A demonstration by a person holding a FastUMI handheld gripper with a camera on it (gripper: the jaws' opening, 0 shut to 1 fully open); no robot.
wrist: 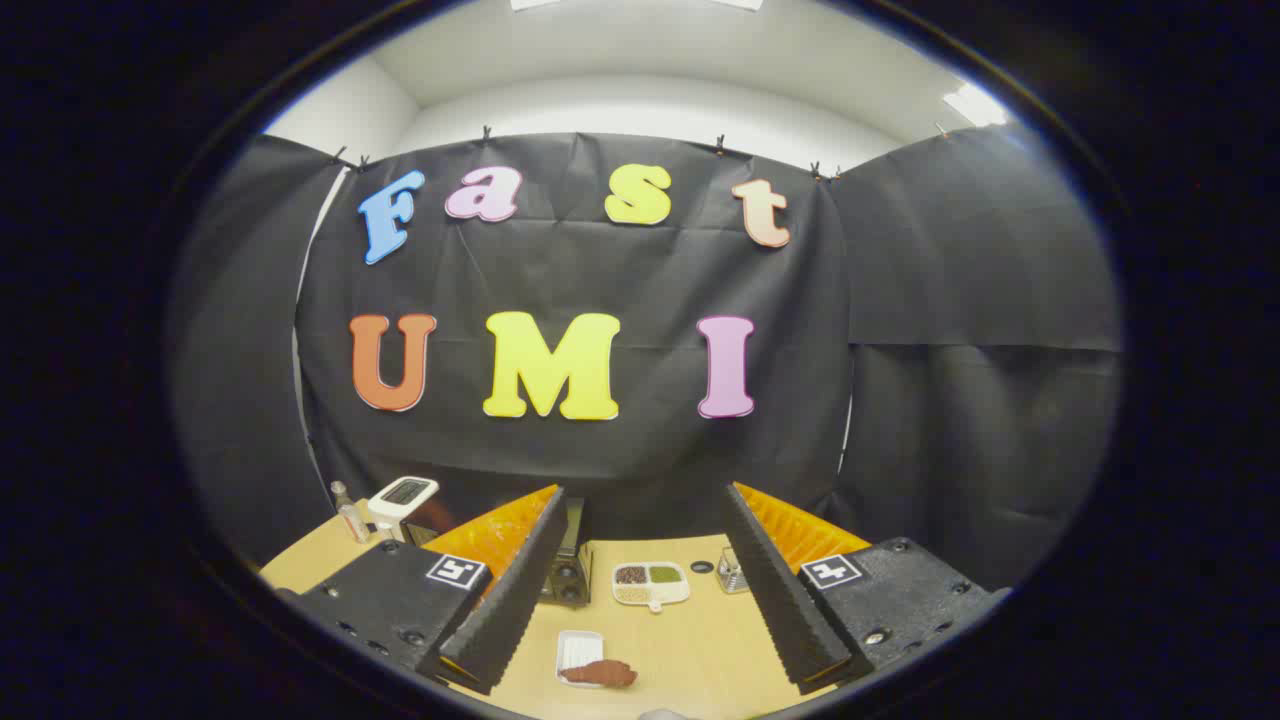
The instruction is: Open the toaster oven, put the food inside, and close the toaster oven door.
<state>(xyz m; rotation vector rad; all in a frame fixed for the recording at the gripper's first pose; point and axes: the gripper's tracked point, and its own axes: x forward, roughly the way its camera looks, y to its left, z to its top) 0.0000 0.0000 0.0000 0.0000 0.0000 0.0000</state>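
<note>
No word or number is legible on any object. The only signs are two square black-and-white coded patterns on the gripper [642, 492], whose fingers are spread wide: the left marker [455, 571] and the right marker [831, 571], one behind each finger.

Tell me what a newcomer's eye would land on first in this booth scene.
First come the claw's two fingers, spread wide apart and holding nothing. Between them on the wooden table lies a brown piece of food at the edge of a small white tray. Beyond it sits a divided dish of grains, with the dark toaster oven beside the left finger.
</note>
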